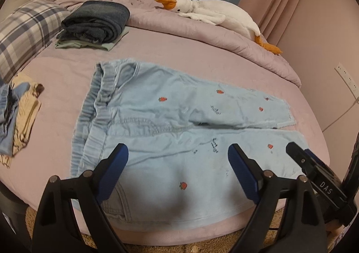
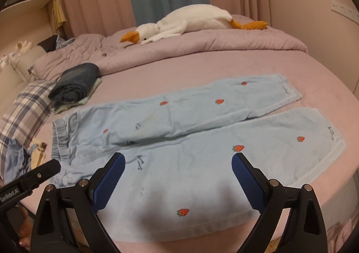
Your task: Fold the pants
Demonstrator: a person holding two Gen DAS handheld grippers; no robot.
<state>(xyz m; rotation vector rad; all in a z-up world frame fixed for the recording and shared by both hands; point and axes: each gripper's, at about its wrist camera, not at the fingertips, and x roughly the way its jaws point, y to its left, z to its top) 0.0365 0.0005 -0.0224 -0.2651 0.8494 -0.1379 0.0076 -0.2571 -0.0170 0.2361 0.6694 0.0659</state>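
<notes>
Left wrist view: left tool [image 1: 178,158] spread wide and gripping nothing above light blue strawberry pants [image 1: 170,123] lying flat mid-bed [image 1: 62,69], waistband at 9 o'clock, legs toward 3, right tool [image 1: 298,154] at 4 o'clock. Right wrist view: right tool [image 2: 178,166] likewise released over the pants' [image 2: 179,131] near leg, plush goose [image 2: 186,22] at 12 o'clock, folded jeans [image 2: 74,82] at 10.

Light-blue pants [image 1: 157,118] with red strawberry embroidery lie flat and unfolded on the pink bed [image 1: 67,69], elastic waistband toward the plaid pillow [image 1: 24,28], both legs spread side by side.
</notes>
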